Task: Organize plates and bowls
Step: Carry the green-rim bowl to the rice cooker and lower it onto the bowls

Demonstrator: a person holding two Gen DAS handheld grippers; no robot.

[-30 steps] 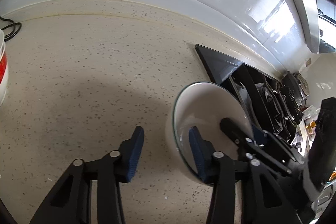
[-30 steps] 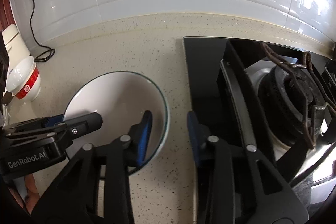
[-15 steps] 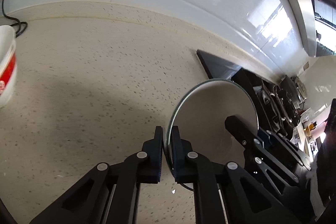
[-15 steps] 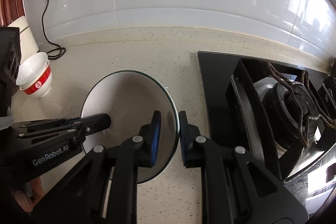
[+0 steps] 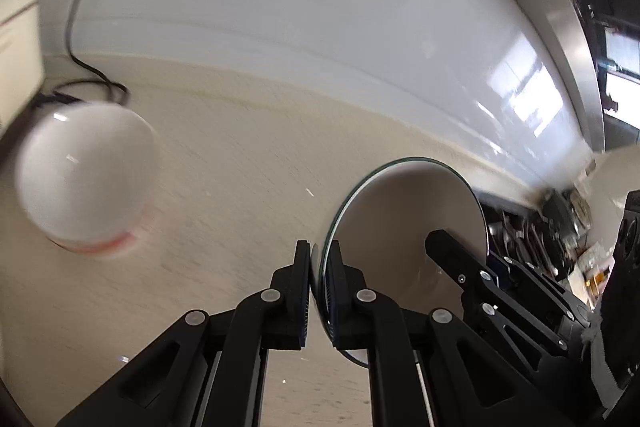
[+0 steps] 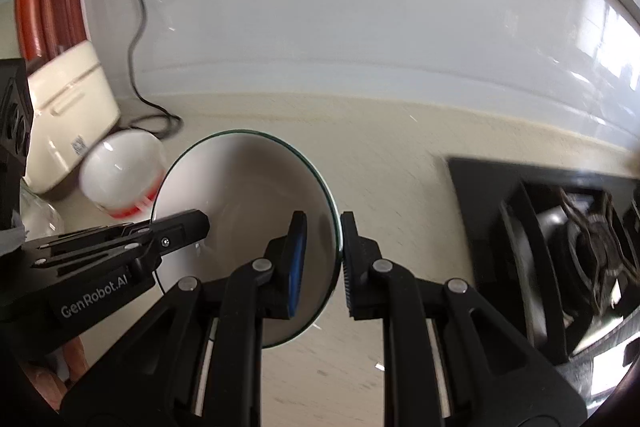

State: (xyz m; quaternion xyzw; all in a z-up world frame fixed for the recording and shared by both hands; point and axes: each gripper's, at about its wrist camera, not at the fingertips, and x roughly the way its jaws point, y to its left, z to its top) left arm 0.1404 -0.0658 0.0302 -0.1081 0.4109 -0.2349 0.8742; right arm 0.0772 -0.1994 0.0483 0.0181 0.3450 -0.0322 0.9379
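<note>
Lifted off the countertop (image 5: 248,163), the green-rimmed plate (image 6: 244,211) is pinched at opposite rims by left gripper (image 5: 318,291) and right gripper (image 6: 322,263); red-banded bowl (image 5: 86,179) lies ahead-left.

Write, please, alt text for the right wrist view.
Both grippers, right gripper and left gripper, clamp opposite rims of a green-edged white bowl above a speckled counter. A red-banded white bowl stands behind it, a gas stove on the right.
</note>
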